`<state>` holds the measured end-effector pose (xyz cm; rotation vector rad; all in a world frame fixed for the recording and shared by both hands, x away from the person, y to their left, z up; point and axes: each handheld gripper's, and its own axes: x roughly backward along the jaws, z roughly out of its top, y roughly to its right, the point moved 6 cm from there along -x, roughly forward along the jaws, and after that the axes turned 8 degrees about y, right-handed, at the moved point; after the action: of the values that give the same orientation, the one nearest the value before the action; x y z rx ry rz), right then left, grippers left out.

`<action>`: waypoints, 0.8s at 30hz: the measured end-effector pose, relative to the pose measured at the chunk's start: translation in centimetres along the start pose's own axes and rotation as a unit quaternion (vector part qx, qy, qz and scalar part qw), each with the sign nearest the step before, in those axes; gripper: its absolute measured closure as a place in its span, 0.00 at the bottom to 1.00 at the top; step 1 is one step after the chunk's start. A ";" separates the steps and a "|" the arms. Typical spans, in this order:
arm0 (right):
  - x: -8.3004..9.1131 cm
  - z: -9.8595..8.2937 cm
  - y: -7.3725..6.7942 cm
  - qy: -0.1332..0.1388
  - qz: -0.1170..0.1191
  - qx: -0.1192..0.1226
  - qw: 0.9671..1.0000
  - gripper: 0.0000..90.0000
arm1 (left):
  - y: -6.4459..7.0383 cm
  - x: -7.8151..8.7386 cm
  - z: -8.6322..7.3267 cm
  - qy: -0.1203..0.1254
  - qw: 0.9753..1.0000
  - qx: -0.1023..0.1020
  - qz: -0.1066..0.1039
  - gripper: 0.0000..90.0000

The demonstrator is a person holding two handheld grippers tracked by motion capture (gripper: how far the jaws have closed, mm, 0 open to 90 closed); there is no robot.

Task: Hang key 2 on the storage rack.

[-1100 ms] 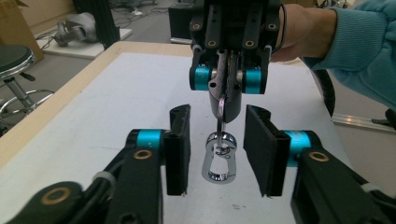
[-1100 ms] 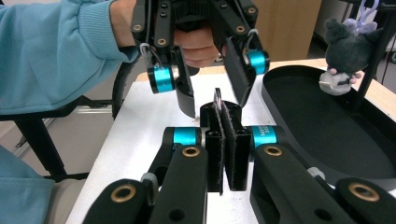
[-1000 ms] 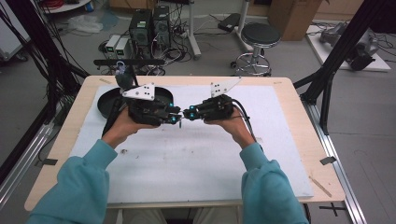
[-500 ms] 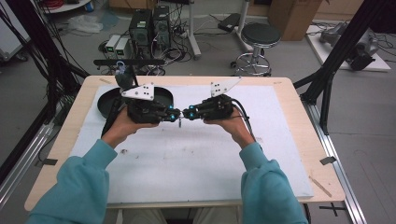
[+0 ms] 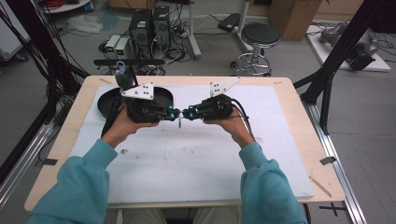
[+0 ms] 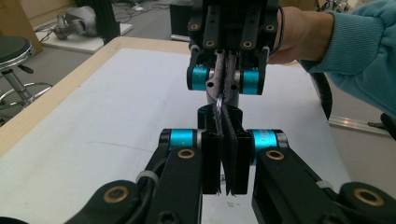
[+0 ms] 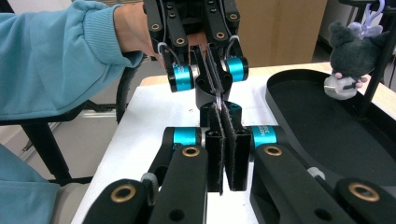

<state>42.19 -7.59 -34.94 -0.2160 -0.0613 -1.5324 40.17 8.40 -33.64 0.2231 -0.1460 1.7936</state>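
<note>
Holding a thin metal piece (image 6: 219,100) between two claws, nose to nose over the middle of the white mat (image 5: 196,158) on the desk (image 5: 299,107).

Going left to right in the high view:
- black tray (image 5: 108,100) is sitting at the far-left of the desk, with a dark plush toy (image 7: 348,51) hanging on a stand at its edge.
- left claw (image 6: 227,154) is reaching in from the tray side, jaws pressed together on the near end of the metal piece.
- the piece itself is showing as a small bright sliver in the gap between both noses, clear of the mat. Cannot tell what it is exactly: flat strip or small key-like part.
- right claw (image 7: 227,154) is facing it, jaws likewise clamped on the other end.

Handling, my read: light, stiff, smooth metal, so likely slippery against the pads and prone to pivoting if gripped at the very tip. Safer to be gripping flat faces, further in from the end. If one side lets go, the other is carrying it on a short bite only, so a drop onto the mat looks like the main risk.
</note>
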 end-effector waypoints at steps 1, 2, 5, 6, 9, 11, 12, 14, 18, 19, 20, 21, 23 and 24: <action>-0.1 0.0 0.1 0.003 -0.001 0.004 1.000 0.98 | 0.0 0.0 0.0 -0.001 1.000 0.000 -0.001 0.96; 0.0 0.0 0.0 0.001 -0.001 -0.001 1.000 0.98 | 0.0 0.0 0.0 0.001 1.000 0.004 -0.001 0.97; 0.0 0.0 0.1 0.002 -0.003 0.003 1.000 0.98 | 0.1 0.0 0.0 0.000 1.000 0.005 -0.002 0.97; 0.0 0.0 0.0 0.002 -0.002 0.002 1.000 0.98 | 0.1 0.0 0.0 -0.001 1.000 0.004 -0.003 0.97; 0.0 0.0 0.0 0.002 -0.001 0.004 1.000 0.98 | 0.1 0.0 0.1 0.001 1.000 0.011 -0.004 0.98; 0.0 0.1 0.0 0.002 -0.001 0.007 1.000 0.98 | 0.1 0.1 0.1 0.000 1.000 0.009 -0.002 0.98; 0.0 0.1 0.0 0.003 -0.005 0.009 1.000 0.97 | 0.1 0.1 0.1 -0.004 1.000 0.003 -0.001 0.98; 0.0 0.0 0.1 0.002 -0.006 0.004 1.000 0.87 | 0.1 0.0 0.0 -0.006 1.000 0.003 0.008 0.98; -0.1 -0.2 0.3 -0.003 -0.040 0.002 0.999 0.43 | 0.1 0.3 0.1 0.001 1.000 0.003 0.009 0.98; -0.1 -0.3 0.4 -0.011 -0.054 0.008 0.998 0.35 | 0.0 0.5 0.2 0.003 1.000 0.003 0.014 0.98; -0.1 -0.4 0.4 -0.019 -0.062 0.010 0.998 0.27 | -0.1 0.6 0.2 0.001 1.000 0.001 0.015 0.98; -0.1 -0.4 0.4 -0.020 -0.070 0.013 0.997 0.15 | -0.2 0.7 0.2 0.001 1.000 0.002 0.018 0.98; -0.1 -0.4 0.5 -0.021 -0.096 0.015 0.995 0.01 | -0.4 1.1 0.2 -0.002 1.000 0.001 0.025 0.98; 0.1 -0.4 0.4 -0.025 -0.101 0.014 0.994 0.01 | -0.5 1.2 0.3 0.001 1.000 0.004 0.031 0.98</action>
<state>42.55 -7.73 -35.33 -0.2314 -0.1478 -1.7271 40.41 9.61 -33.13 0.2246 -0.1463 1.8568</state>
